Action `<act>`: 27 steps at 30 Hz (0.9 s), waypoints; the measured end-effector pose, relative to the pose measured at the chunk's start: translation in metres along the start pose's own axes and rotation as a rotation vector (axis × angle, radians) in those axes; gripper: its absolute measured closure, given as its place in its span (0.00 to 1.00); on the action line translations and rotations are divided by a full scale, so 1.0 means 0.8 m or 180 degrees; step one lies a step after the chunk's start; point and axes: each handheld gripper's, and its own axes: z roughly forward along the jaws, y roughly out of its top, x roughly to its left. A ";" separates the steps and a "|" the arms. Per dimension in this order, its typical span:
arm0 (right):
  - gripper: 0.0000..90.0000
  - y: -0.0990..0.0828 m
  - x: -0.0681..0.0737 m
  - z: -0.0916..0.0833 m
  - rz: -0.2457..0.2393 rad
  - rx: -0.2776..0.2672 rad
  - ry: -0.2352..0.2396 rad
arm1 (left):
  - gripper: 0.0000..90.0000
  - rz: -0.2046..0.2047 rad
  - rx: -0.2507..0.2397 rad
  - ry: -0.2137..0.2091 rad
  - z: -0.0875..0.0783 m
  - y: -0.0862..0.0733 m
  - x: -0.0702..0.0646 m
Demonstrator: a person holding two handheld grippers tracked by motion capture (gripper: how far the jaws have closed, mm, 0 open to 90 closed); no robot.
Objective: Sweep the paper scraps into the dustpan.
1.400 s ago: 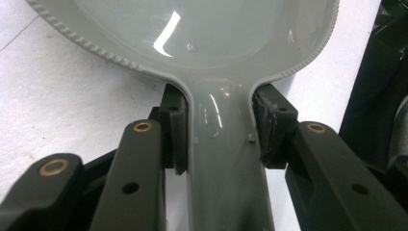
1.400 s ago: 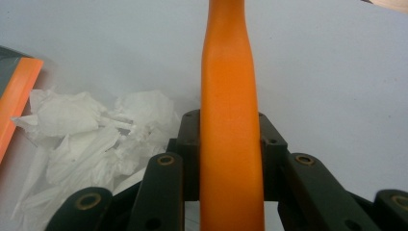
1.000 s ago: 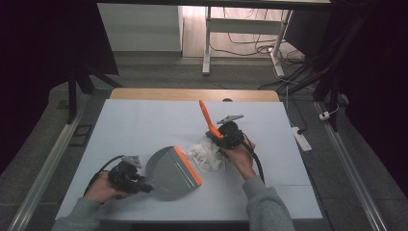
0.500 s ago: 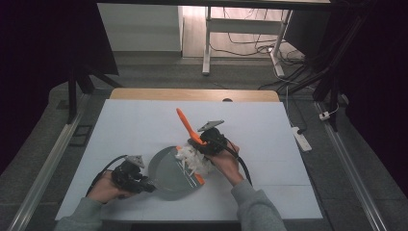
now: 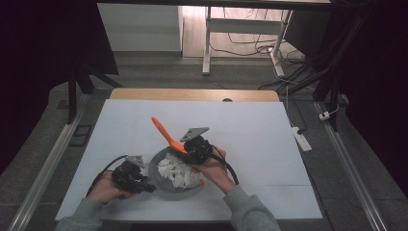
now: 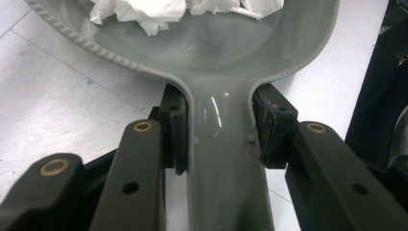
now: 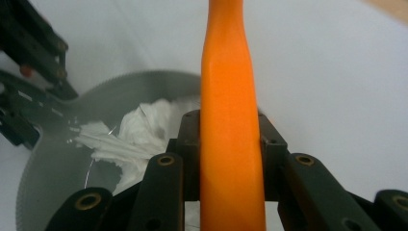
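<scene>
I see one grey dustpan (image 5: 166, 185) with crumpled paper (image 5: 179, 171) inside, its handle clamped by my left gripper (image 5: 146, 186). My right gripper (image 5: 190, 150) clamps one orange brush (image 5: 166, 132) above it, bristles hidden.

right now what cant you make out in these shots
- Brush head: in the high view the right gripper and hand cover it; in the right gripper view the bottom edge cuts it off.
- Dustpan front lip: cut off by the top edge in the left gripper view.
- Paper scraps: too small to count in the high view.
</scene>
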 end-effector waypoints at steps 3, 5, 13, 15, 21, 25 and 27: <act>0.78 -0.001 -0.013 -0.021 0.0102 -0.0103 -0.0144 | 0.68 0.0007 0.0002 0.0004 0.000 0.000 0.000; 0.78 -0.005 -0.024 -0.036 0.0154 -0.0118 -0.0260 | 0.68 -0.0003 -0.0006 0.0008 0.000 0.000 -0.001; 0.78 -0.044 -0.062 -0.078 0.0412 -0.0079 -0.0653 | 0.68 0.0008 -0.0001 0.0012 0.001 0.000 -0.002; 0.78 -0.058 -0.068 -0.084 0.0486 -0.0069 -0.0692 | 0.68 0.0013 0.0003 0.0011 0.001 0.000 -0.002; 0.78 -0.089 -0.081 -0.091 0.0681 -0.0028 -0.0780 | 0.68 0.0006 0.0001 0.0015 0.002 0.001 -0.004; 0.78 -0.097 -0.083 -0.092 0.0714 -0.0023 -0.0784 | 0.68 0.0005 0.0004 0.0017 0.002 0.001 -0.005; 0.78 -0.097 -0.083 -0.091 0.0709 -0.0006 -0.0796 | 0.68 0.0006 0.0005 0.0016 0.002 0.001 -0.005</act>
